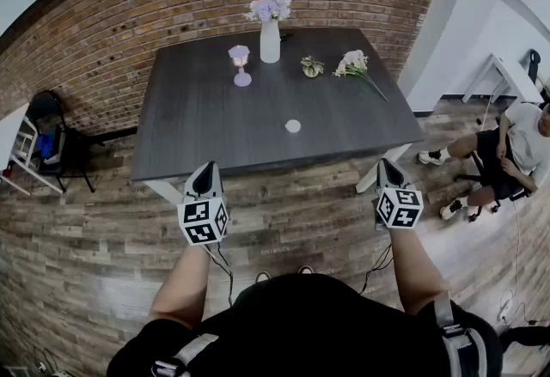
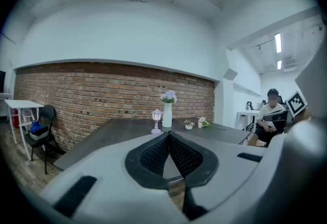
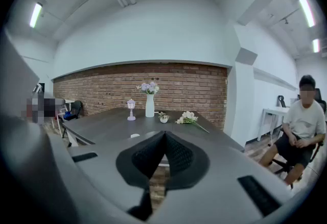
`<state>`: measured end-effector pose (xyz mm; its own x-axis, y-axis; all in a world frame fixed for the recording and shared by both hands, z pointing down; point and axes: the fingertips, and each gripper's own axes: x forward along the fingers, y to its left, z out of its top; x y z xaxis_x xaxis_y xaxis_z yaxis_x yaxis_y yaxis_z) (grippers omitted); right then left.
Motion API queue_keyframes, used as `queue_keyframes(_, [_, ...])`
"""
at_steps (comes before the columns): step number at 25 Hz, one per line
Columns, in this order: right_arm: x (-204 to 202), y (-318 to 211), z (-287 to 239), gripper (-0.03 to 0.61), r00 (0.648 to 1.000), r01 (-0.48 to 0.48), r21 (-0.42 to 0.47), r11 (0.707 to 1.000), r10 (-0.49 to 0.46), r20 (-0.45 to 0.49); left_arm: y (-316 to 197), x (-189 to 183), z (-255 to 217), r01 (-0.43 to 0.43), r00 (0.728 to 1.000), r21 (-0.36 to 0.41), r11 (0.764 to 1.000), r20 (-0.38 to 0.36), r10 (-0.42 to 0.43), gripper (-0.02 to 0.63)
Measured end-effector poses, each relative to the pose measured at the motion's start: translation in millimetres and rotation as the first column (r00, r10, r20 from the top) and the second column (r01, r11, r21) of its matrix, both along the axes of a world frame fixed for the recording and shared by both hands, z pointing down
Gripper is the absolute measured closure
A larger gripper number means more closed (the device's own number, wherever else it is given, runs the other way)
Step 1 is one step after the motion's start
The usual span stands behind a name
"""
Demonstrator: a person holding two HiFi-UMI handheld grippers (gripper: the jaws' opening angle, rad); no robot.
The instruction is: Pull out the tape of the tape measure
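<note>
1. The left hand-held gripper is fully closed, its jaws meeting with nothing between them; it hangs over the floor just short of the near edge of the bench
2. The right hand-held gripper is likewise closed and empty, held off the bench's near right corner
3. The tape measure, a small white disc, lies alone on the bench, right of centre, well apart from both hand-held grippers
4. Along the far side stand a lantern, a white vase of lilac flowers and a small plant; a bouquet lies flat
5. A person sits to the right, beyond the bench
</note>
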<state>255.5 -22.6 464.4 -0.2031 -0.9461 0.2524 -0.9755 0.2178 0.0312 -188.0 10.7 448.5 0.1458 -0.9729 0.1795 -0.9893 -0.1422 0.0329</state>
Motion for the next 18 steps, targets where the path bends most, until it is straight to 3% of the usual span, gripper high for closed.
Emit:
queue_keyframes(11, [-10, 16, 0, 0.583, 0.999, -0.052, -0.009, 0.999, 0.052, -0.011, 4, -19, -6, -0.031, 1.000, 0.016, 0.999, -0.004, 0.031, 0.605])
queue_keyframes(18, [-32, 22, -1, 0.581, 0.993, -0.066, 0.018, 0.998, 0.064, 0.097, 11, -45, -5, -0.034, 0.999, 0.005, 0.999, 0.011, 0.034, 0.604])
